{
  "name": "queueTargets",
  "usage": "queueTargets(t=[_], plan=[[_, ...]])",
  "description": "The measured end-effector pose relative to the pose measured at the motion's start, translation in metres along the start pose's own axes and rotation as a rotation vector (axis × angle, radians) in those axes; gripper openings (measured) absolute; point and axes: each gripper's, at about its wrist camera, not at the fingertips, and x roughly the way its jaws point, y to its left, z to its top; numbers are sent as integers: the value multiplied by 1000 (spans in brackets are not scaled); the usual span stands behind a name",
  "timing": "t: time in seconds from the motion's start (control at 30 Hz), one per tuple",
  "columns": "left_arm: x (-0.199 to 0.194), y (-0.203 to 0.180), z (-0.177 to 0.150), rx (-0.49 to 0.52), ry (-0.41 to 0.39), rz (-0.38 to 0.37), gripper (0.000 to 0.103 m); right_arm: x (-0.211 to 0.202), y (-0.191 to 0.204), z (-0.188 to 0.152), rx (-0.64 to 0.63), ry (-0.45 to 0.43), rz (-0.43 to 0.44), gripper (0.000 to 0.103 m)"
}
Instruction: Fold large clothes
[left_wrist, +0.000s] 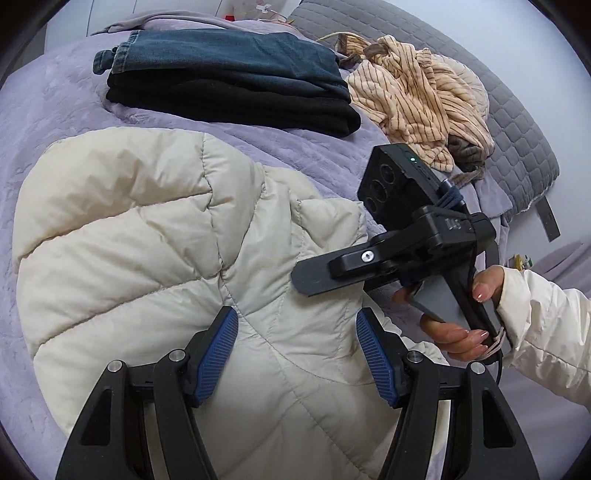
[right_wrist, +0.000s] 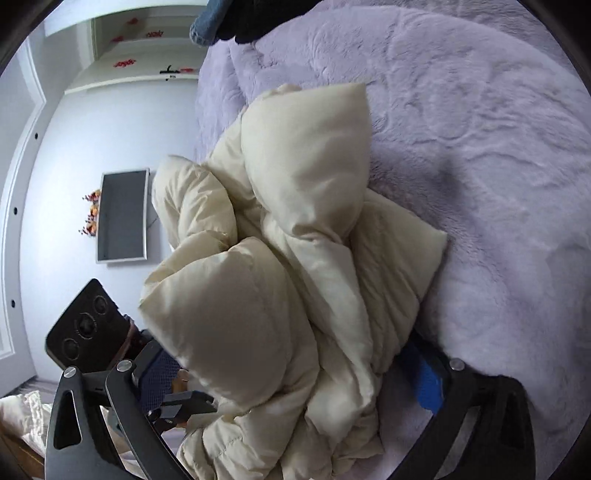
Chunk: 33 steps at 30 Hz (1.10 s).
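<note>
A cream quilted puffer jacket (left_wrist: 155, 236) lies bunched on the lilac bed cover (left_wrist: 55, 122). My left gripper (left_wrist: 297, 360) is open, its blue pads on either side of a fold of the jacket at the near edge. In the left wrist view the right gripper's body (left_wrist: 406, 254) reaches in from the right, held by a hand, with its tip on the jacket. In the right wrist view the jacket (right_wrist: 295, 240) is heaped up and fills the wide gap of my right gripper (right_wrist: 295, 384); its blue pads (right_wrist: 426, 384) stand far apart around the fabric.
A folded stack of jeans and black clothes (left_wrist: 236, 77) lies at the back of the bed. A beige striped garment (left_wrist: 417, 99) is heaped to its right by a grey quilted headboard (left_wrist: 517, 122). A wall screen (right_wrist: 122, 216) and the left gripper's camera unit (right_wrist: 86, 326) show left.
</note>
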Motion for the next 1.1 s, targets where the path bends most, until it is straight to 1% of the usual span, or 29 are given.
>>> queueTargets(t=[0.07, 0.2, 0.23, 0.27, 0.3, 0.37, 0.43, 0.57, 0.63, 0.67, 0.73, 0.8, 0.87, 0.9, 0.97, 1.0, 1.03, 1.1], plan=[[-1, 1, 0, -4, -1, -4, 67, 9, 1, 4, 0, 11, -9, 103], [-7, 3, 2, -25, -2, -4, 67, 14, -9, 9, 72, -32, 29, 102], [-13, 5, 3, -44, -6, -5, 67, 13, -11, 8, 78, -39, 26, 98], [-20, 7, 4, -62, -14, -6, 67, 13, -12, 7, 79, -38, 11, 91], [-30, 10, 4, -74, -28, -2, 67, 12, -12, 6, 76, -37, -1, 87], [-50, 21, 2, -100, -52, 19, 67, 10, -13, 3, 69, -36, -7, 69], [-70, 41, -2, -155, -60, 28, 67, 8, -12, 0, 56, -36, -12, 63], [-99, 100, -18, -324, -65, 31, 67, 10, -9, -4, 46, -35, -23, 62], [-103, 132, -30, -421, -56, -18, 67, 12, -8, 1, 51, -35, -21, 62], [-102, 146, -36, -468, -54, -53, 67, 11, -8, 0, 51, -34, -21, 62], [-92, 166, -46, -543, -42, -153, 67, 11, -8, 0, 52, -31, -22, 62], [-72, 175, -49, -565, -15, -222, 67, 9, -12, 3, 54, -28, -23, 62], [-53, 174, -49, -546, 7, -245, 69, 15, -12, 5, 55, -27, -28, 62], [-45, 173, -48, -535, 9, -251, 82, 17, -11, 6, 56, -27, -32, 62], [-31, 166, -44, -513, 22, -258, 83, 21, -9, 5, 58, -25, -35, 62], [-25, 161, -43, -501, 28, -249, 87, 22, -8, 5, 58, -25, -43, 62], [-19, 155, -40, -488, 36, -238, 89, 22, -6, 5, 56, -25, -51, 62], [-10, 142, -37, -447, 53, -189, 89, 24, 0, 4, 53, -23, -64, 62]])
